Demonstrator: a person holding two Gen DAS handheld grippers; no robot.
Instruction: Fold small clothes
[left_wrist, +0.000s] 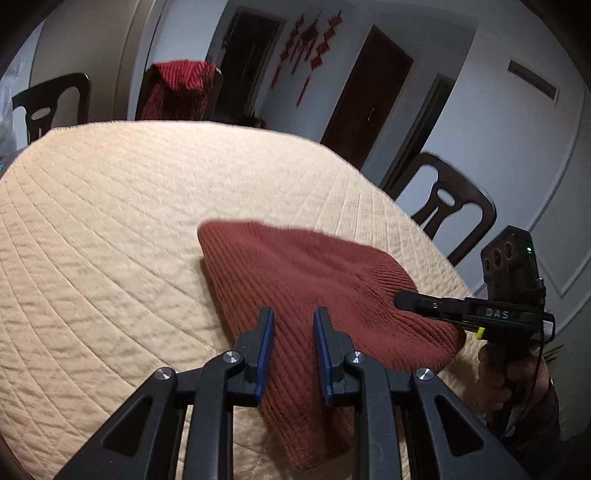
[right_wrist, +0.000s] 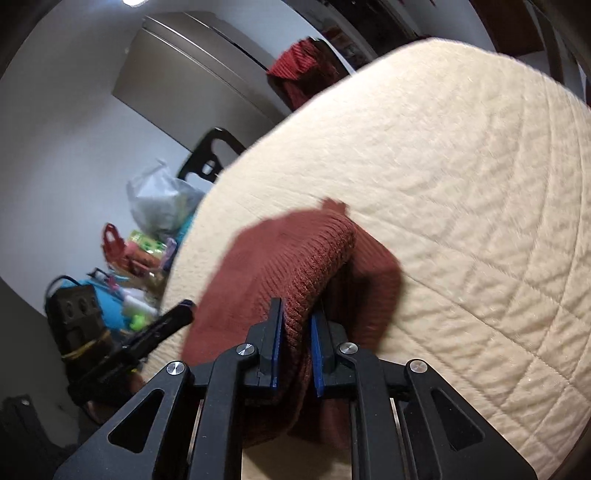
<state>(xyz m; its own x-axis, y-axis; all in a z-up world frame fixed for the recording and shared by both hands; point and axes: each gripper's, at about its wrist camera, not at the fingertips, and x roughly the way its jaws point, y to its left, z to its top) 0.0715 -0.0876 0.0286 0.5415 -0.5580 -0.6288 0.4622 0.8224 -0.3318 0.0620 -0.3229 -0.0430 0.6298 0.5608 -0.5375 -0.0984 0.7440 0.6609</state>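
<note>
A cream quilted cover (left_wrist: 110, 229) spreads over the rounded table, its stitched lines fanning out across the whole surface. Around it the left wrist view takes in, from the left, a dark carved chair (left_wrist: 51, 105), a second chair draped with a red striped cloth (left_wrist: 177, 88), red paper decorations (left_wrist: 310, 40) on the pale wall, a dark brown door (left_wrist: 364, 99) and another dark chair (left_wrist: 448, 206) at the table's right edge. On the cover, towards the near right side, lies the task's thing — a rust-red ribbed knit garment (left_wrist: 314, 280), doubled over on itself. The left gripper (left_wrist: 293, 350) hangs above the garment's near part with its blue-padded fingers parted and nothing between them. The right gripper (left_wrist: 400, 299) reaches in from the right, its tip at the garment's right edge, though this view does not show its fingers. The right wrist view settles that: the right gripper (right_wrist: 297, 352) is clamped on a thick rolled fold of the knit garment (right_wrist: 280, 258), with part of the cloth lifted off the quilted cover (right_wrist: 461, 184). Only this view shows the clutter beside the table — a bulging translucent plastic bag (right_wrist: 162, 199), its contents too blurred to name, and below it a heap of bright packets and toys (right_wrist: 136, 254). The left gripper (right_wrist: 181, 310) pokes in at lower left.
</note>
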